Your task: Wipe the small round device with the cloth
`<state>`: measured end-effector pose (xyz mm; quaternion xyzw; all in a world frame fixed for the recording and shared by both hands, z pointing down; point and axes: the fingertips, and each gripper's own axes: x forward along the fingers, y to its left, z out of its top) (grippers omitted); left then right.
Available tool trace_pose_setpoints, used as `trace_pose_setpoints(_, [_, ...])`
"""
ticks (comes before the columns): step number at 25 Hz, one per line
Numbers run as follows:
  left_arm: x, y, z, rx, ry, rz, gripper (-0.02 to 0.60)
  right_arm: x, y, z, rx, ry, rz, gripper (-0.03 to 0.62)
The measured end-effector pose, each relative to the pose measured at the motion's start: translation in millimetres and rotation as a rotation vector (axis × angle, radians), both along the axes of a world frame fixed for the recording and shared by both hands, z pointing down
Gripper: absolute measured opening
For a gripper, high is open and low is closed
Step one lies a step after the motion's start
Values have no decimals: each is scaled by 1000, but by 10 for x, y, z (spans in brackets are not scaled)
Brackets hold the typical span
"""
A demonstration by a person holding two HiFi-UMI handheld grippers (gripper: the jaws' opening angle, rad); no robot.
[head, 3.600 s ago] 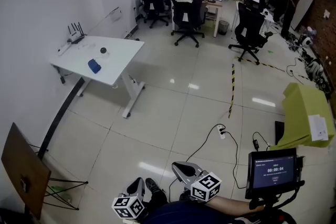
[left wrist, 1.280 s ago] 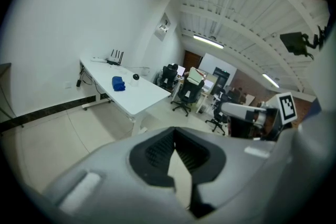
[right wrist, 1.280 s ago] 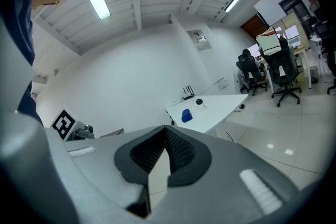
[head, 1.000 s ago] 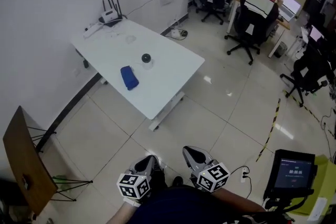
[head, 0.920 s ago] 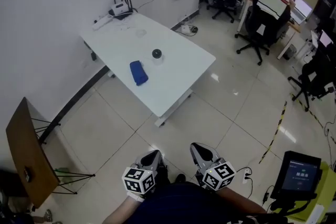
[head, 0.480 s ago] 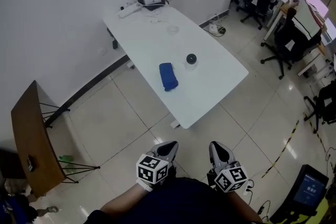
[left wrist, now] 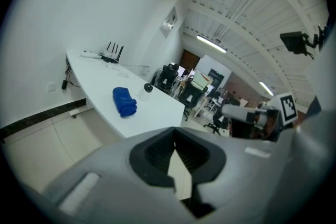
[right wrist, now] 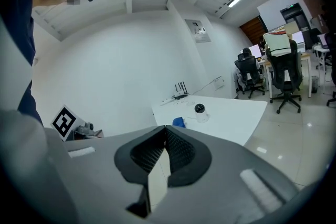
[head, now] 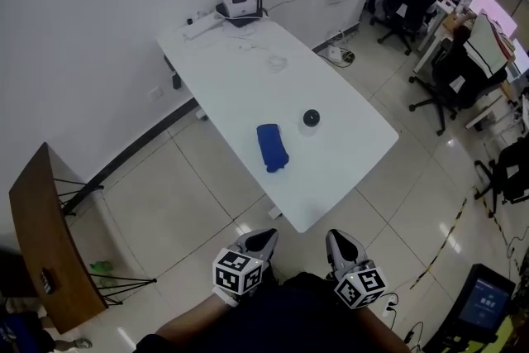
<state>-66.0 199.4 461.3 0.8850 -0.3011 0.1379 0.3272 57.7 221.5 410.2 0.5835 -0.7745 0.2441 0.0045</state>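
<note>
Both grippers sit low at the bottom of the head view, over the tiled floor [head: 182, 194] and well short of the white table [head: 240, 83]. The left gripper [head: 259, 240] has its jaws pressed together with nothing between them, and the right gripper [head: 340, 242] is closed and empty in the same way; each gripper's own view shows the dark pads meeting along one line. On the table's near half lies the blue cloth [head: 273, 147], bunched into a short roll. The small round device [head: 311, 118], dark on top with a pale base, stands just beside the cloth on its right, apart from it. At the table's far end, against the wall, stands a router [head: 241, 6] with upright antennas, and next to it lies what may be a power strip [head: 198, 24]. A wooden board [head: 37, 236] leans on a thin stand at the left. Office chairs [head: 450, 78] stand at the upper right.
</note>
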Motion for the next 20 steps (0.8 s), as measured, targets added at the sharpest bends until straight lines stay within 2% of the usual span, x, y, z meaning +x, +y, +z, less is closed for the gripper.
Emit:
trace_pose_setpoints(8, [241,-291,5,6,42,17,3,129,-346,124,-23,-14,-3,11])
trace_pose_setpoints(14, [343,-693,27,16,10,-49,3,274,-784,190,-17,-49,-65,11])
trace_pose_setpoints(20, [734,-1074,-69,25,9,-100,3,568,-1266,67,-23,-37,-143,11])
